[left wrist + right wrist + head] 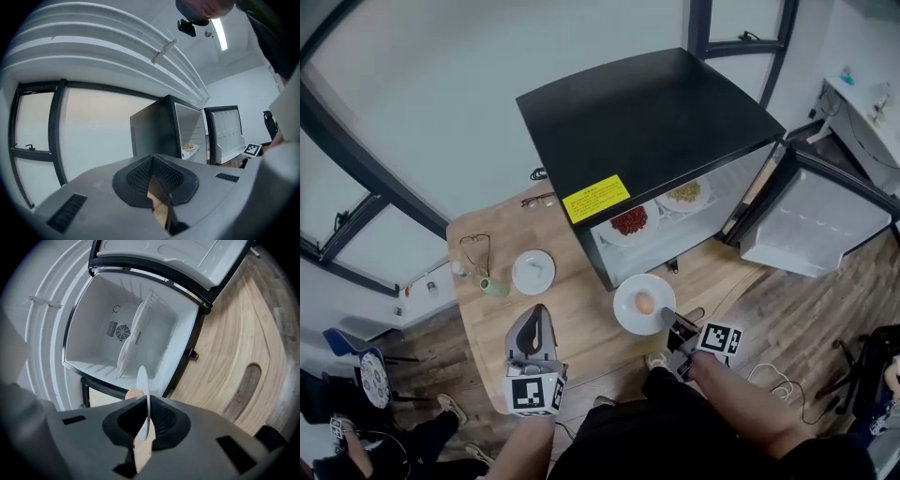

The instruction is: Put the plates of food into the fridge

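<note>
Head view | right gripper (668, 317) fingers are pinching plate (626, 302) rim, facing fridge (656, 122) | left gripper (537, 317) fingers are resting together, empty

Egg plate (626, 315) before open fridge (656, 112) (two shelved).

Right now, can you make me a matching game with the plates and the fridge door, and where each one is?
Things:
1. egg plate
2. red food plate
3. white plate by the green bottle
4. fridge door

Places or states:
A. swung open
B. on the wooden table
C. clamped in the right gripper
D. inside the fridge

Pairs: 1-C, 2-D, 3-B, 4-A
</note>
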Motion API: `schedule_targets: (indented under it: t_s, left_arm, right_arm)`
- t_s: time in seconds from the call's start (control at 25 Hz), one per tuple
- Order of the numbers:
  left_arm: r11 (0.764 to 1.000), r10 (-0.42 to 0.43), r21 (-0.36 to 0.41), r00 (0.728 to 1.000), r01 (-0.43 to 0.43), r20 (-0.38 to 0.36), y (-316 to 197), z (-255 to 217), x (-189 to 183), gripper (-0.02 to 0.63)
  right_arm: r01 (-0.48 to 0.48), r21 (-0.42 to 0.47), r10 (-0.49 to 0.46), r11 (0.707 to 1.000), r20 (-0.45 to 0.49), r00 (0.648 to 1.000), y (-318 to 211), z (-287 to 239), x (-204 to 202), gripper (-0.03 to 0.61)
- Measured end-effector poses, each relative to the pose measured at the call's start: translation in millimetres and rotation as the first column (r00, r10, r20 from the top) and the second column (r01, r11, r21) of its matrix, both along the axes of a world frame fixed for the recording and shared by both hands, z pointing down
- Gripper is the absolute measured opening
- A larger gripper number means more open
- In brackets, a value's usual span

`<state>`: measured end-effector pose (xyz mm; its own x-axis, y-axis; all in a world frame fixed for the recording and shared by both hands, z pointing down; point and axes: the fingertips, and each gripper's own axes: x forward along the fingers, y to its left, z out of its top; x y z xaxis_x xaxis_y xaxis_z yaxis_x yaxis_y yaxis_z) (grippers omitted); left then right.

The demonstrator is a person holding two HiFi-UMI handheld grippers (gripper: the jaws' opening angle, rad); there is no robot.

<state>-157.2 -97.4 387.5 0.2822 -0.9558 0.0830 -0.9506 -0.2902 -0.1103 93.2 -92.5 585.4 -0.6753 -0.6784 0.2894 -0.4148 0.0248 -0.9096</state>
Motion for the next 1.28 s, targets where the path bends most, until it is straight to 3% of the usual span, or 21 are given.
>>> schedule_targets:
  t_s: [0.52, 1.28]
  left_arm:
    - [0.999, -0.042, -0.005, 0.999, 0.042, 0.011, -47, -2, 17, 0.003]
    - [0.987, -0.157, -0.028, 0.987, 0.158, 0.046, -82, 4, -4, 0.003]
  right_arm:
    - [0.026, -0.014, -0.026, 1.0, -0.004, 1.0, -55, 6, 24, 0.032]
    - [0.045, -0.049, -0.047, 0.998, -0.037, 0.998, -138, 39, 18, 0.032]
